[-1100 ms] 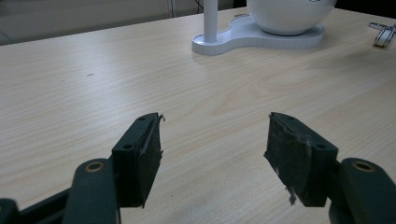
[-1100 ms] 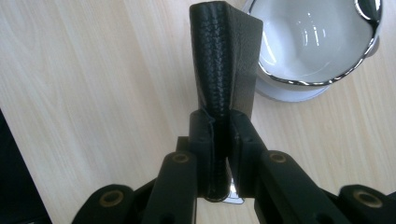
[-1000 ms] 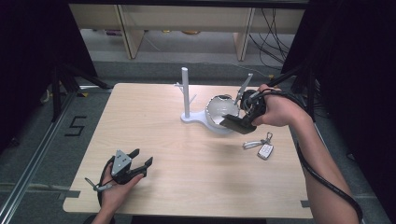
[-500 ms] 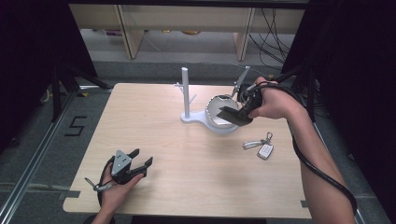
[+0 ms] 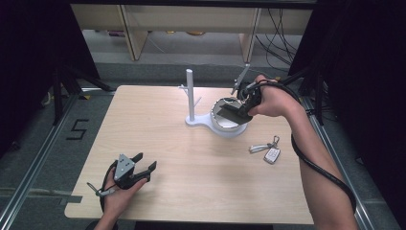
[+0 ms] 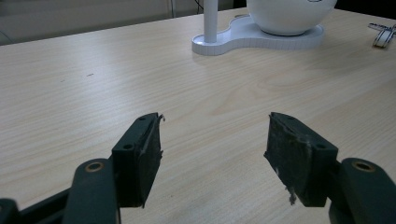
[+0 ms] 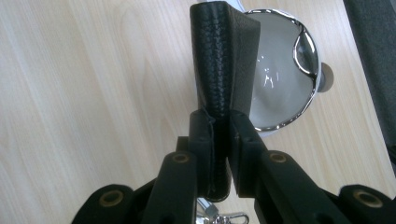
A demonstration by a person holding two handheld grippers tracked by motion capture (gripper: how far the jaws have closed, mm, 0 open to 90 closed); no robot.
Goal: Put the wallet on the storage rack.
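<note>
My right gripper is shut on a black leather wallet, which sticks out past the jaws, edge toward the camera. It hangs over a white bowl with a chrome rim. In the high view the wallet is tilted above the bowl, gripped by the right gripper at the table's far right. The bowl sits on a white base with an upright post. My left gripper rests open at the near left; its jaws hold nothing.
A key fob with keys lies on the wooden table to the right of the bowl, near the right forearm. The post, the bowl and the keys stand far ahead of the left gripper.
The right hand has carried the wallet a little farther back and left, over the bowl. The left gripper has stayed put.
</note>
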